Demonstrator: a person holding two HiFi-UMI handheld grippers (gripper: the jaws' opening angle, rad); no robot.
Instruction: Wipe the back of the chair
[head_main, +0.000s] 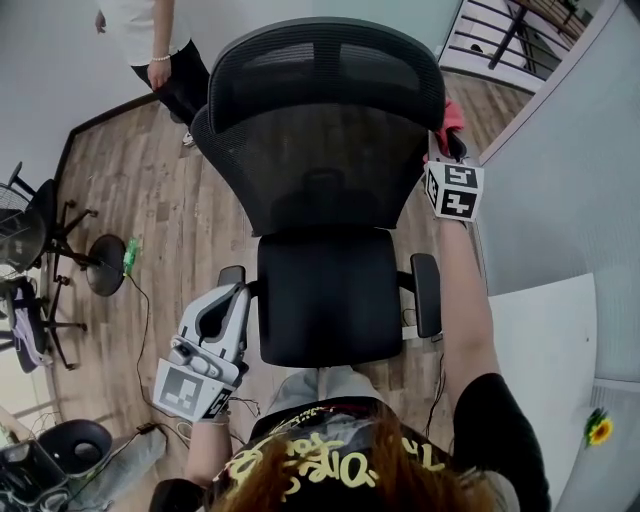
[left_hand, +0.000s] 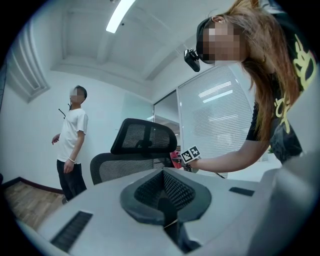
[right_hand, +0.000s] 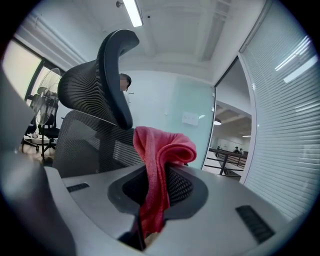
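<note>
The black mesh office chair faces me; its backrest (head_main: 330, 170) and headrest (head_main: 325, 65) fill the upper middle of the head view. My right gripper (head_main: 447, 142) is at the backrest's right edge, shut on a red cloth (head_main: 451, 118). In the right gripper view the cloth (right_hand: 159, 160) bunches up out of the jaws, just beside the mesh back (right_hand: 85, 145) and below the headrest (right_hand: 107, 75). My left gripper (head_main: 233, 292) hangs low by the left armrest, shut with nothing in it. In its own view the left gripper (left_hand: 165, 200) points at the chair back (left_hand: 120, 167).
A person in a white shirt (head_main: 150, 45) stands behind the chair at the far left. A round stand base (head_main: 105, 265) and another chair (head_main: 30, 320) are on the left floor, with cables (head_main: 140, 330). A white table (head_main: 550, 340) and glass wall lie right.
</note>
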